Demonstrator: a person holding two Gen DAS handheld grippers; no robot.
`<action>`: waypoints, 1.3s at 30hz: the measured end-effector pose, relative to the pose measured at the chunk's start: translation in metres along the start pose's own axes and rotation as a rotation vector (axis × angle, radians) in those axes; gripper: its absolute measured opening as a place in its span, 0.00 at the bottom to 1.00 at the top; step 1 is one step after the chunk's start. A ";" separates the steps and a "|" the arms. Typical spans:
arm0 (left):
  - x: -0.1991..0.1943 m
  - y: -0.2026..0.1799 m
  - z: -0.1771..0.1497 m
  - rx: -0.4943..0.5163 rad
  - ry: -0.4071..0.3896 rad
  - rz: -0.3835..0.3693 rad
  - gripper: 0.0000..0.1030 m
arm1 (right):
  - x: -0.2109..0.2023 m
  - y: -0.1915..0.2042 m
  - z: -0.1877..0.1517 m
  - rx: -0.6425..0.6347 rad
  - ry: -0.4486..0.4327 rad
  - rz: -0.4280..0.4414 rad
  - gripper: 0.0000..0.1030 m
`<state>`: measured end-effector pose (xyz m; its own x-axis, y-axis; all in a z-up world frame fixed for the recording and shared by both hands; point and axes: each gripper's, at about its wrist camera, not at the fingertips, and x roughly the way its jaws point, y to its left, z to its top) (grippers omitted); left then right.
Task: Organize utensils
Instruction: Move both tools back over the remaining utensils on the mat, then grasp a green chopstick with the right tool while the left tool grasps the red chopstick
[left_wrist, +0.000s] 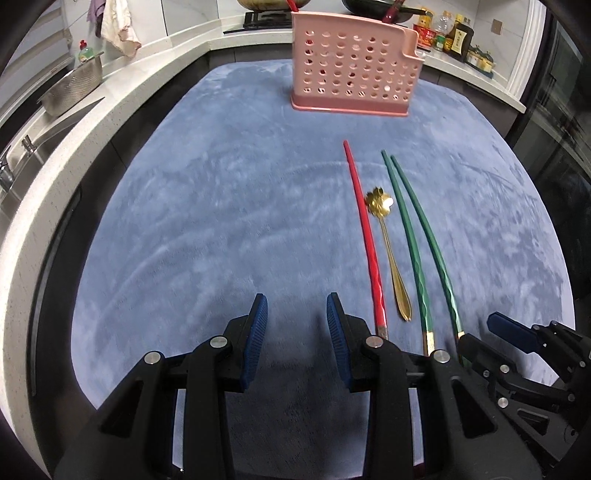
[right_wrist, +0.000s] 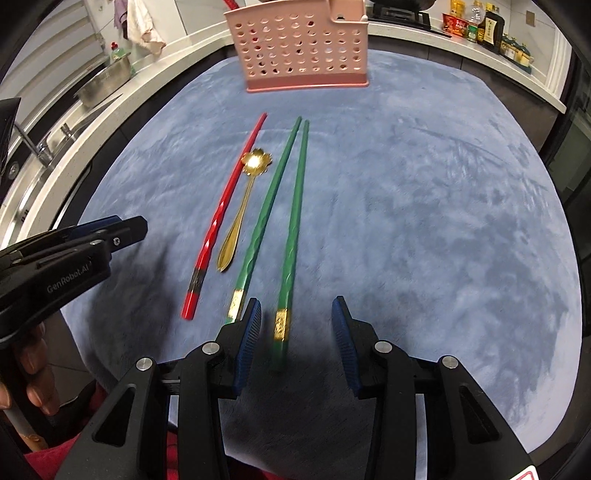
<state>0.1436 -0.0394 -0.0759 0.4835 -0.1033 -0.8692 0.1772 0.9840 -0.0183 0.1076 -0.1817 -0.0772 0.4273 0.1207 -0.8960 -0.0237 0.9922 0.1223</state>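
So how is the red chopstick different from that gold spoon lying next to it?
The red chopstick is long, thin and straight; the gold spoon is shorter, with a flower-shaped bowl. The chopstick is matte red with a dark band near its thick end; the spoon is shiny metal. Both lie flat on the blue cloth, roughly parallel, pointing toward the pink holder.

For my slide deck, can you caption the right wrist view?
Open right gripper hovers over the end of one green chopstick, beside a red chopstick, gold spoon and pink holder.

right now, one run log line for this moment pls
left gripper: open, empty | right gripper: open, over green chopstick end | red chopstick, gold spoon: on blue mat | pink holder: upright
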 end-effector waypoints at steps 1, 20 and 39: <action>0.000 -0.001 -0.001 0.002 0.002 -0.001 0.31 | 0.000 0.001 -0.001 -0.001 0.003 0.002 0.35; 0.010 -0.006 -0.012 0.018 0.056 -0.028 0.31 | 0.013 0.007 -0.007 -0.028 0.040 0.001 0.21; 0.016 -0.026 -0.013 0.089 0.082 -0.062 0.55 | 0.008 -0.008 -0.008 0.035 0.022 -0.019 0.07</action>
<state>0.1357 -0.0648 -0.0956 0.3979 -0.1475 -0.9055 0.2819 0.9589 -0.0323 0.1042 -0.1886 -0.0891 0.4076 0.1030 -0.9073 0.0157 0.9927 0.1197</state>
